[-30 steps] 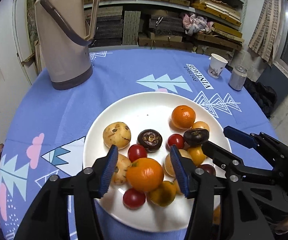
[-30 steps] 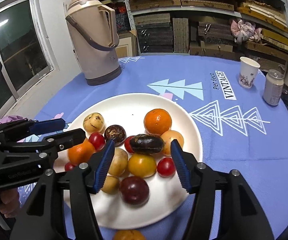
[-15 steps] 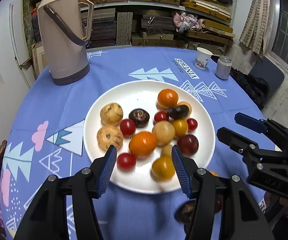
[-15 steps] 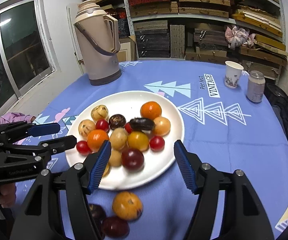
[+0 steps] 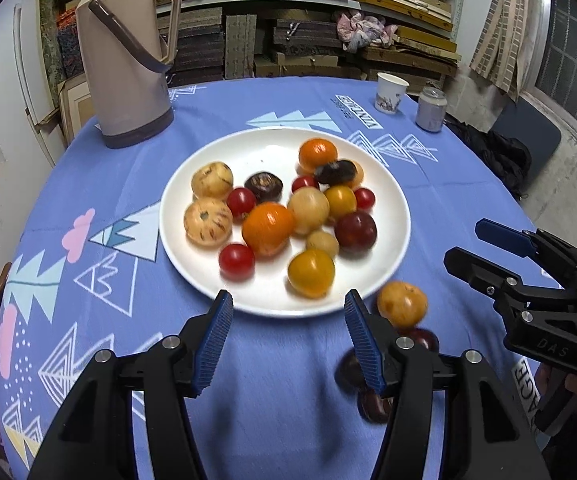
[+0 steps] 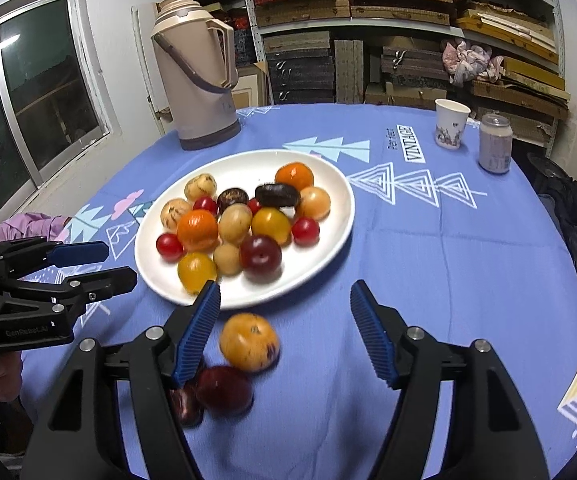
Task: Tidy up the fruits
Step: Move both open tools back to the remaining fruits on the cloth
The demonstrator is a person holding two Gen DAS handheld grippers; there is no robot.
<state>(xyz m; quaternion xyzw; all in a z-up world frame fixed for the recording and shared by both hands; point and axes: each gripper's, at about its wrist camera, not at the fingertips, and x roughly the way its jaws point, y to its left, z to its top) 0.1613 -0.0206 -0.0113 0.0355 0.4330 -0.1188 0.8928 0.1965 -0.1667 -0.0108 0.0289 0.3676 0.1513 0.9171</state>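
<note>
- Jaws of the left gripper [image 5: 288, 336] stand apart, empty, over the counter [image 5: 288, 420].
- Jaws of the right gripper [image 6: 284, 328] are apart too, nothing clamped.
- Fruits fill the white plate [image 6: 328, 248]; an orange fruit [image 6: 249, 342] and dark plums [image 6: 224, 390] lie off it.

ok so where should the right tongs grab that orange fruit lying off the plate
Across the round middle of the orange fruit, from above and the near side. It sits on the cloth just short of the plate, with dark red fruits at its near left, so keep the open right tongs clear of both.
</note>
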